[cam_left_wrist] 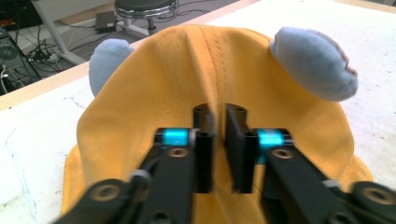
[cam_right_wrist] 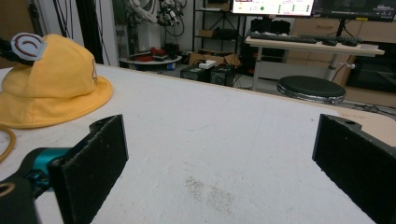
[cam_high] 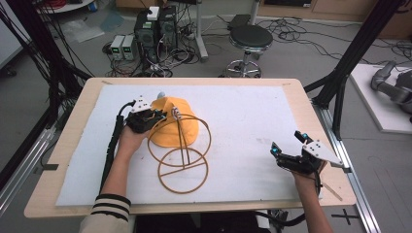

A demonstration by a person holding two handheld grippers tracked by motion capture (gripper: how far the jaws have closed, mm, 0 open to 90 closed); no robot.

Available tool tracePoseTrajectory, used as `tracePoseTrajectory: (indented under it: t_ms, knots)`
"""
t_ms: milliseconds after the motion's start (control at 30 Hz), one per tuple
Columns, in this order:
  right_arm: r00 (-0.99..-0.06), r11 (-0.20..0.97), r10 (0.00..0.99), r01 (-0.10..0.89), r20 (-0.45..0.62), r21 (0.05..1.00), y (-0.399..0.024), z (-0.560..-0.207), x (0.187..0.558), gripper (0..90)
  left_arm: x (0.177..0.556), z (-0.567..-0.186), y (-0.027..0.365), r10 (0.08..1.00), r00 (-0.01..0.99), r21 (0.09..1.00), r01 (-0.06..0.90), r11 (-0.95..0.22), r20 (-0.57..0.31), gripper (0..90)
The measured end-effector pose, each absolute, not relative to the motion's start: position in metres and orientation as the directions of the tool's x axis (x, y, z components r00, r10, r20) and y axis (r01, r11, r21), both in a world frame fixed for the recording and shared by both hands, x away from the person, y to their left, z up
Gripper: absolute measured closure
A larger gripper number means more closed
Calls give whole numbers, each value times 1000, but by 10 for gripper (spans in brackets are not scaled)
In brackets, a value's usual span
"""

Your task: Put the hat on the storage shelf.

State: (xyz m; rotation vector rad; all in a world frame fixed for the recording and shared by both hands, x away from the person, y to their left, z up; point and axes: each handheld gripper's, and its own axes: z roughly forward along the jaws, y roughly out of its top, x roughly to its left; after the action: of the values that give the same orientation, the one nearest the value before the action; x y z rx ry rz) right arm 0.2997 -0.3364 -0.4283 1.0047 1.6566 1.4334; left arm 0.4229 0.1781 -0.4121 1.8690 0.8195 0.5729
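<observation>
Reaching forward over the white mat [cam_high: 243,126], the left gripper [cam_high: 145,118] pinches a fold of the yellow bucket hat [cam_high: 180,127], jaws nearly together on the fabric. A wire hat stand [cam_high: 182,160] lies against the hat's near side. Well right of the hat, the right gripper [cam_high: 287,149] rests low with jaws wide apart, empty.

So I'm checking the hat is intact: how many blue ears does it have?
2: one ear left of the hat crown, the other ear to its right, in the left gripper view.
</observation>
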Motion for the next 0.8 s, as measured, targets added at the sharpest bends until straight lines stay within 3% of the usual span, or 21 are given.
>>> tracePoseTrajectory:
  t_ms: [100, 800]
  knots:
    - [-442, 75, 897, 109, -19, 991, -336, -428, 299, 31, 421, -413, 177, 755, 655, 916, 280, -287, 36, 876]
    - [-443, 82, 896, 115, -23, 990, -334, -429, 299, 31, 410, -394, 200, 801, 599, 961, 208, -180, 21, 880]
